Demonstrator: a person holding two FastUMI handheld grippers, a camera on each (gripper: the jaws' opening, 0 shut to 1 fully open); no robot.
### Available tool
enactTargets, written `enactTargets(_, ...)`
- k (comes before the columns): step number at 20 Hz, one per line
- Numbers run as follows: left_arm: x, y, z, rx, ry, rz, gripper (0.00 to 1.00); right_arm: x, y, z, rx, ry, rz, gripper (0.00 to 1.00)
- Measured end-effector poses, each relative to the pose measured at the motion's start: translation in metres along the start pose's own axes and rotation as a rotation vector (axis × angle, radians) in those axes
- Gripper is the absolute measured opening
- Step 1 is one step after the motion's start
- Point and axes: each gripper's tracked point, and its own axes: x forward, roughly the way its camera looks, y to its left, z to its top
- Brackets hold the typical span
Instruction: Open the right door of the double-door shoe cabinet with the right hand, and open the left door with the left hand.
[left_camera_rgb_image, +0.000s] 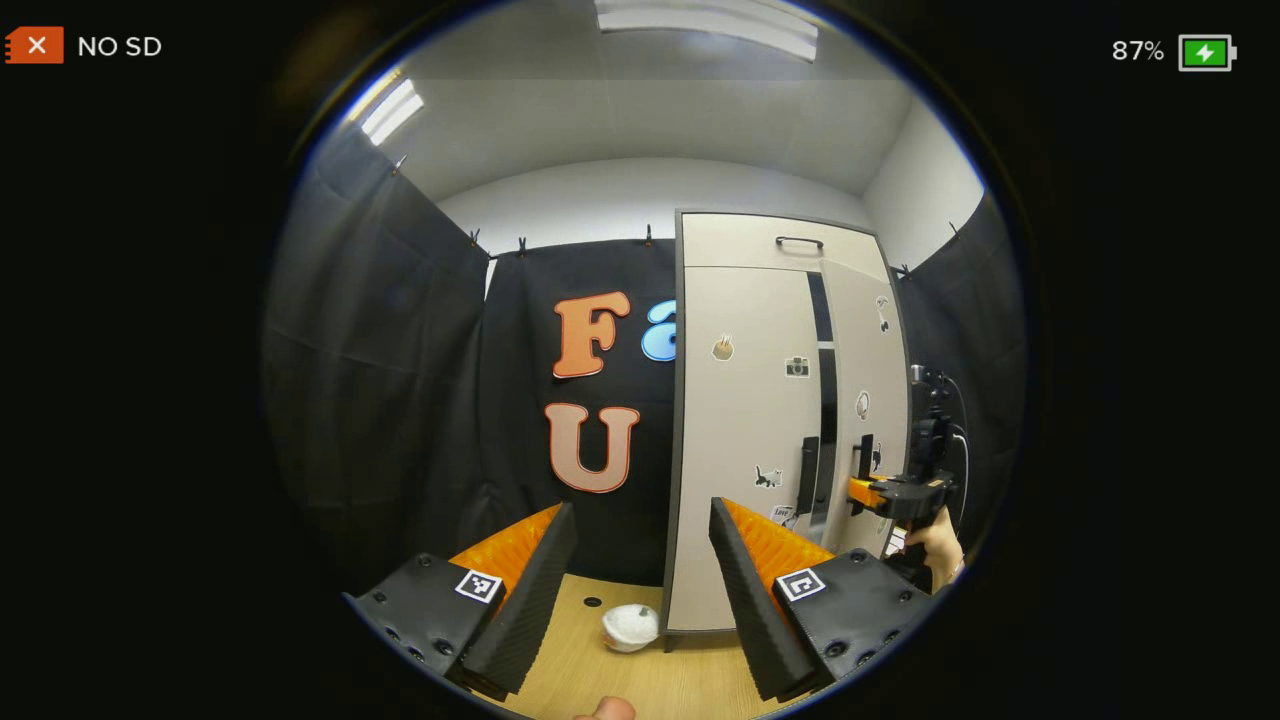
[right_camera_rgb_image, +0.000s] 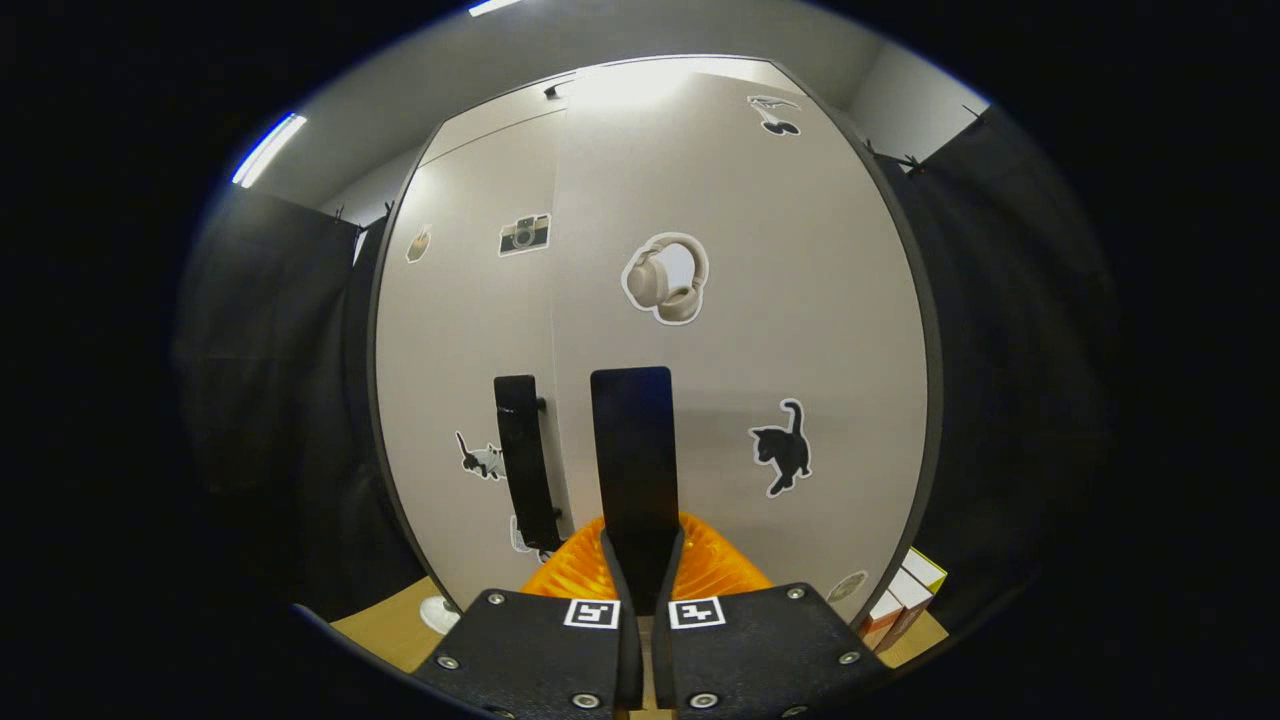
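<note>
The pale double-door shoe cabinet (left_camera_rgb_image: 745, 400) stands right of centre in the left gripper view. Its right door (left_camera_rgb_image: 868, 360) is ajar, with a dark gap beside the left door (left_camera_rgb_image: 745, 440). My right gripper (left_camera_rgb_image: 868, 492), held by a hand (left_camera_rgb_image: 938, 545), sits at the right door's handle. In the right gripper view, my right gripper (right_camera_rgb_image: 642, 540) is shut on the right door's black vertical handle (right_camera_rgb_image: 632, 450). The left door's handle (right_camera_rgb_image: 525, 460) hangs just left of it. My left gripper (left_camera_rgb_image: 640, 510) is open, well short of the left door's handle (left_camera_rgb_image: 807, 475).
A white rounded object (left_camera_rgb_image: 630, 627) lies on the wooden floor (left_camera_rgb_image: 610, 680) at the cabinet's left foot. Small boxes (right_camera_rgb_image: 905, 595) stand by its right foot. Black cloth walls close in on both sides. A small top handle (left_camera_rgb_image: 798, 241) sits above the doors.
</note>
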Motion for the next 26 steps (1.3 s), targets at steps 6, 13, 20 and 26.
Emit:
enactTargets(6, -0.007, -0.017, 0.002, -0.005, -0.003, -0.022, 0.81, -0.024, -0.012, 0.004, -0.021, -0.014, -0.007, 0.04)
enactTargets(13, -0.014, -0.037, 0.003, -0.001, -0.008, -0.058, 0.81, -0.044, -0.027, 0.008, -0.043, -0.027, -0.02, 0.03)
enactTargets(20, -0.019, -0.043, 0.003, 0.0, -0.008, -0.071, 0.81, -0.054, -0.04, 0.01, -0.054, -0.045, -0.046, 0.03)
enactTargets(26, -0.018, -0.043, 0.001, -0.005, -0.006, -0.073, 0.81, -0.059, -0.051, 0.012, -0.057, -0.056, -0.075, 0.02)
